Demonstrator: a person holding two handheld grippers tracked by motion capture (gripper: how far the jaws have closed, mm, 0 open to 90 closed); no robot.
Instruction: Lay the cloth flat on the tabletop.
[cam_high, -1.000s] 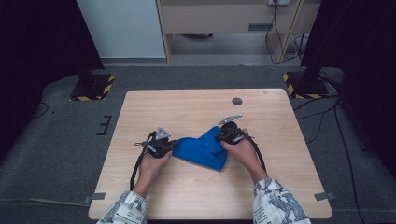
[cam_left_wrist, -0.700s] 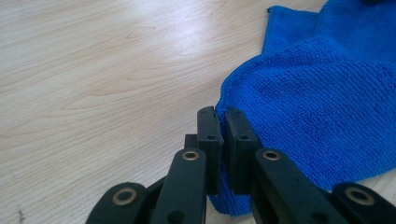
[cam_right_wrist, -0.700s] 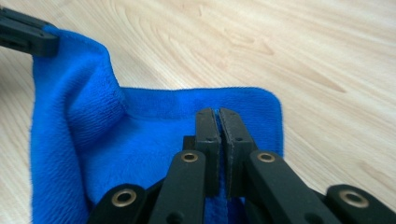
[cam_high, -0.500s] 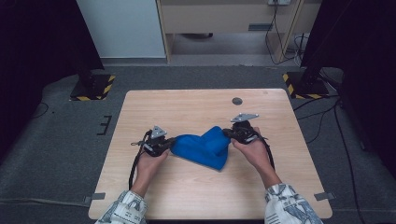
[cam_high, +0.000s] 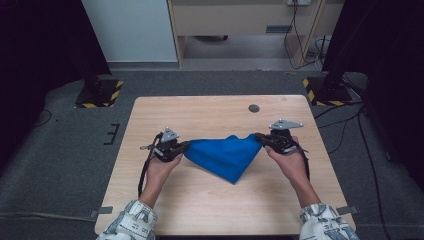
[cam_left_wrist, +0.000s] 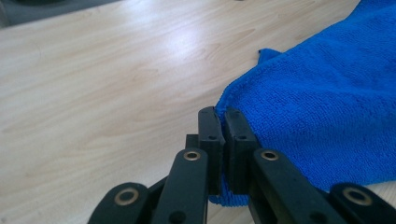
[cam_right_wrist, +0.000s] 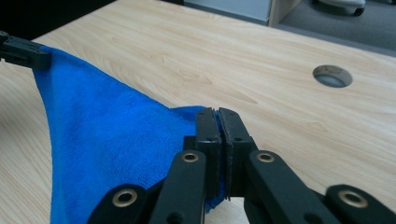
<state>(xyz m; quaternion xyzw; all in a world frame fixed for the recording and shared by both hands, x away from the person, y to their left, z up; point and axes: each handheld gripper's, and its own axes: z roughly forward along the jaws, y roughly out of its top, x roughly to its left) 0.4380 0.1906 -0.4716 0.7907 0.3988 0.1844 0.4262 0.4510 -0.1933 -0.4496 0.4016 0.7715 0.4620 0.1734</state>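
A blue cloth (cam_high: 225, 155) hangs stretched between my two grippers over the middle of the wooden table (cam_high: 210, 115), its lower point drooping toward the near side. My left gripper (cam_high: 186, 145) is shut on the cloth's left corner; in the left gripper view the cloth (cam_left_wrist: 322, 116) is pinched between the left gripper's (cam_left_wrist: 219, 112) jaws. My right gripper (cam_high: 258, 136) is shut on the right corner. In the right gripper view the cloth (cam_right_wrist: 107, 135) runs from my right gripper (cam_right_wrist: 218, 112) to the far left gripper (cam_right_wrist: 28, 52).
A round cable hole (cam_high: 254, 108) lies in the table's far right part, also in the right gripper view as the hole (cam_right_wrist: 332, 76). Grey carpet surrounds the table, with black stands on yellow-striped bases (cam_high: 100, 92) at both far corners and a cabinet behind.
My right gripper has moved to the right and up with its corner, pulling the bunched cloth out into a taut spread. The left gripper has lifted slightly.
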